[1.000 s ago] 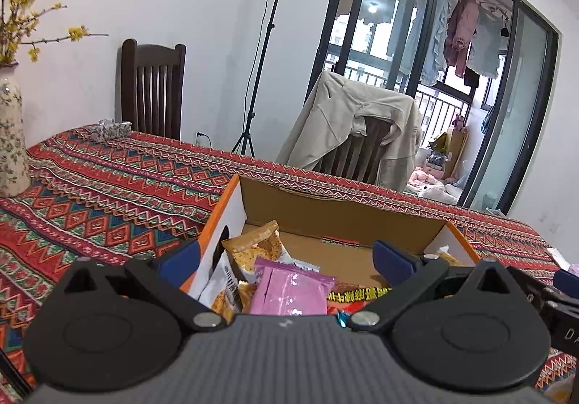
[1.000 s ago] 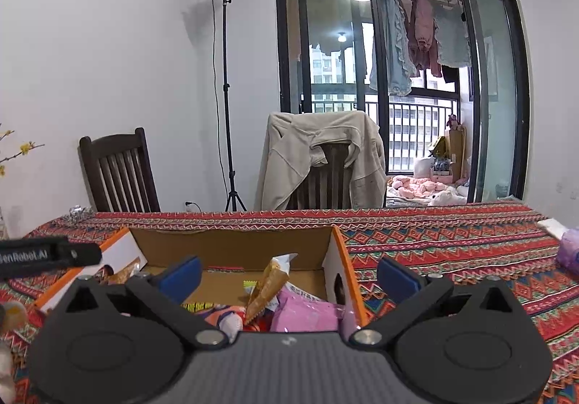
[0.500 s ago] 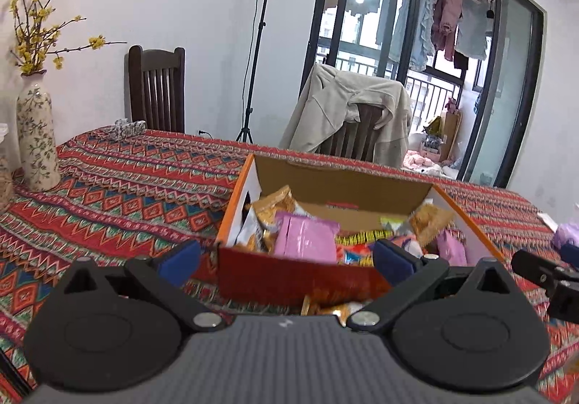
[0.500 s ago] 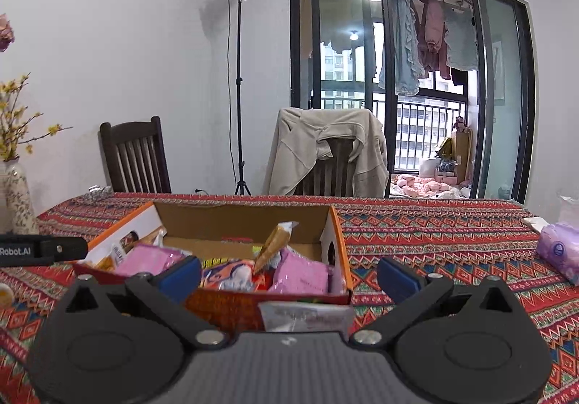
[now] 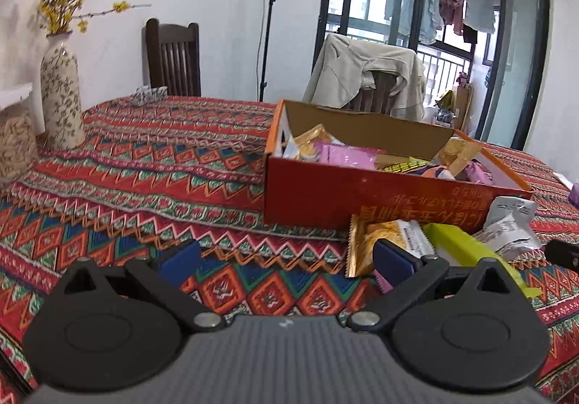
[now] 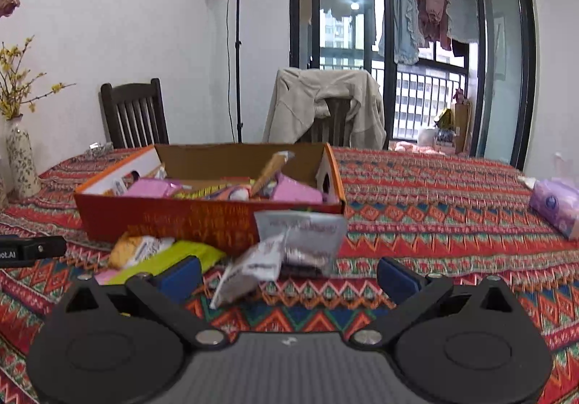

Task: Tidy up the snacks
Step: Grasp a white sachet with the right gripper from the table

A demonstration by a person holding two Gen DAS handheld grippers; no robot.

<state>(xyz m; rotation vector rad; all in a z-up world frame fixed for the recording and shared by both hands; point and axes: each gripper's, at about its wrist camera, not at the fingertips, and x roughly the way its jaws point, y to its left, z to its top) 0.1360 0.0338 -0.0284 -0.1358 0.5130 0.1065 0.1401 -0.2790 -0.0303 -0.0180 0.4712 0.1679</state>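
Observation:
An orange cardboard box [image 5: 362,197] [image 6: 173,215] holds several snack packets, pink and yellow among them. Loose packets lie on the cloth in front of it: an orange-yellow one [image 5: 380,241] [image 6: 134,248], a lime-green one [image 5: 459,244] [image 6: 173,257] and silver-white ones [image 5: 506,226] [image 6: 296,237]. My left gripper [image 5: 286,259] is open, nothing between its fingers, short of the box's near left corner. My right gripper [image 6: 289,275] is open too, low over the cloth, with a silver packet [image 6: 249,270] lying between and ahead of its fingers.
A patterned red tablecloth [image 5: 144,168] covers the table. A flowered vase [image 5: 61,92] stands at the left, a purple tissue pack [image 6: 557,205] at the right. Two chairs, one draped with a beige jacket [image 6: 325,107], stand behind the table, with a light stand [image 6: 237,42] between them.
Both grippers have drawn back from over the box and dropped lower. The box's front wall and the loose packets before it have come into view.

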